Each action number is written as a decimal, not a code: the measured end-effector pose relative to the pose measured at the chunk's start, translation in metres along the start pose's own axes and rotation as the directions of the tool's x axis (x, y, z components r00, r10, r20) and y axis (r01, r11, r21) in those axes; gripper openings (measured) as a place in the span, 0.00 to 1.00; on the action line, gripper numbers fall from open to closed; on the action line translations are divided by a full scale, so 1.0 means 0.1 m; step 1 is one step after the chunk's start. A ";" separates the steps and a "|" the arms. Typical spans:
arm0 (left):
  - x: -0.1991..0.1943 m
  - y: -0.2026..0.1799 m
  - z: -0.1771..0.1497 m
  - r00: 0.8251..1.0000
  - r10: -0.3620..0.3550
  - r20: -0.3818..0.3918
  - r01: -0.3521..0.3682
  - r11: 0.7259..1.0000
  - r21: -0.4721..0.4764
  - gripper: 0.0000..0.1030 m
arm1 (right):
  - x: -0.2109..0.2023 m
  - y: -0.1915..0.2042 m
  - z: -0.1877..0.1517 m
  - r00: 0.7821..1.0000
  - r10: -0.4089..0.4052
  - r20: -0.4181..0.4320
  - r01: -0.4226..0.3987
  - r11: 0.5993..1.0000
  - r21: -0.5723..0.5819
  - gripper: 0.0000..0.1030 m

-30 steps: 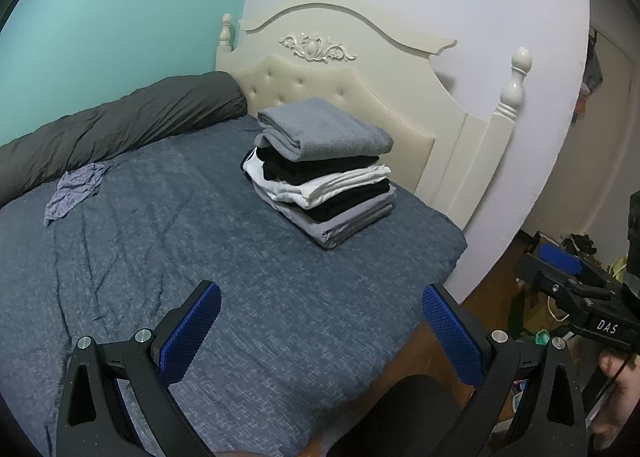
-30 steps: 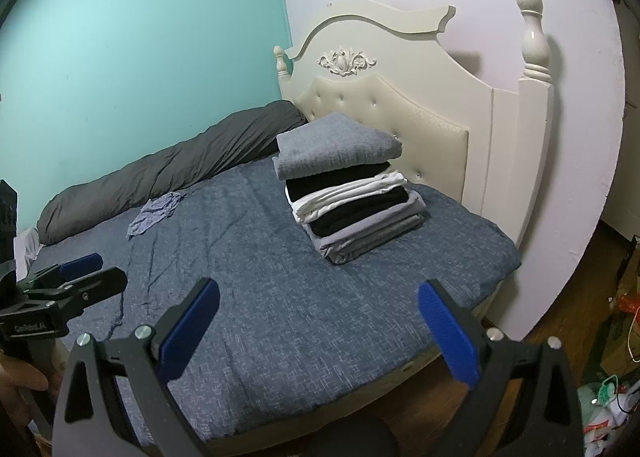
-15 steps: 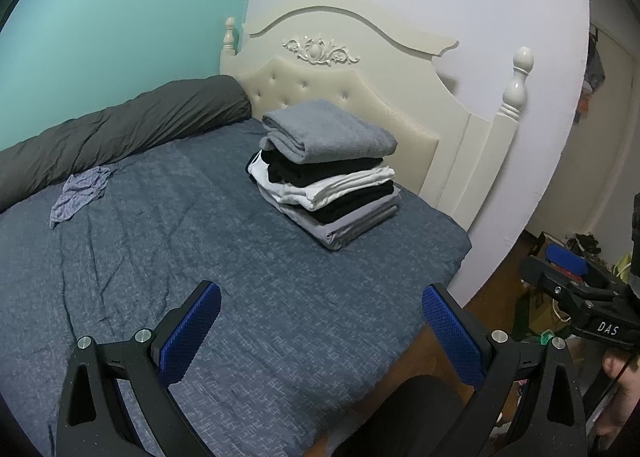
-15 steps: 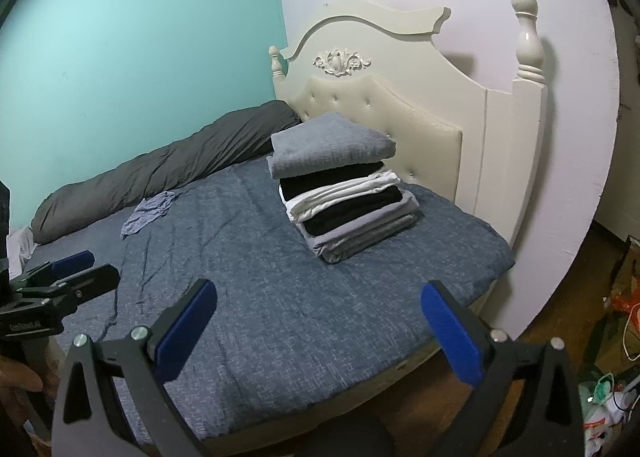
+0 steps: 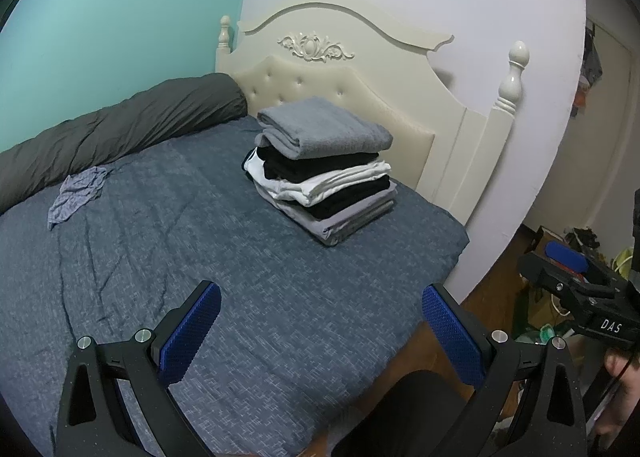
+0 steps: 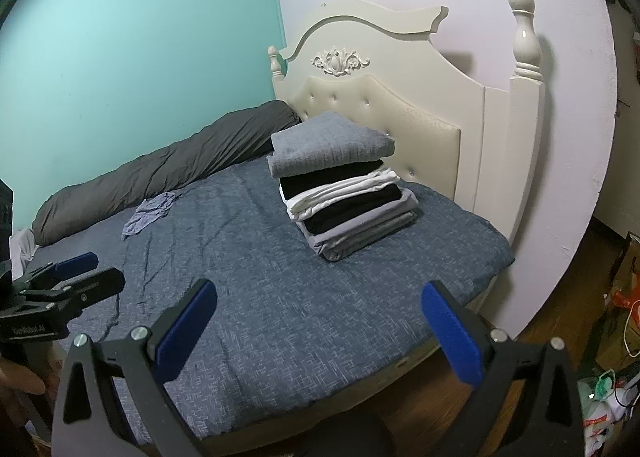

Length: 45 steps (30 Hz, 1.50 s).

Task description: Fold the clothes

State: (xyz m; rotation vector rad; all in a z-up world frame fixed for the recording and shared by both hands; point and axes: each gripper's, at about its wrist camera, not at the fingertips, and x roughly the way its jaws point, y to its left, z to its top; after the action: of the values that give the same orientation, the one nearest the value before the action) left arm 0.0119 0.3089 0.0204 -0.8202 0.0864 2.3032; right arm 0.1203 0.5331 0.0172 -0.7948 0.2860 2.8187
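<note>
A stack of folded clothes, grey on top with black, white and grey layers below, rests on the blue bed near the headboard. A small crumpled lilac-grey garment lies loose by the dark rolled duvet. My left gripper hovers open over the bed's near part, holding nothing. My right gripper is likewise open and empty above the bed's near edge. Each gripper also shows at the edge of the other's view, the right gripper and the left gripper.
A dark grey rolled duvet lies along the teal wall. The cream headboard stands behind the stack. Cluttered wooden floor with bags lies to the right of the bed. A hand holds the right gripper.
Both grippers have shifted only slightly; the views drift a little to the right. The jaws stay open and the clothes have not moved.
</note>
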 end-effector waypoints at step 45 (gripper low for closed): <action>-0.02 0.06 -0.03 1.000 0.014 -0.001 -0.014 1.000 -0.013 1.00 | 0.02 0.00 -0.02 1.000 -0.007 -0.017 0.007 1.000 0.001 1.00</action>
State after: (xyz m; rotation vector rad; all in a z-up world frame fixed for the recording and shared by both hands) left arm 0.0112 0.3026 0.0181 -0.8300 0.0782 2.3186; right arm 0.1196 0.5326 0.0139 -0.8178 0.2862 2.8061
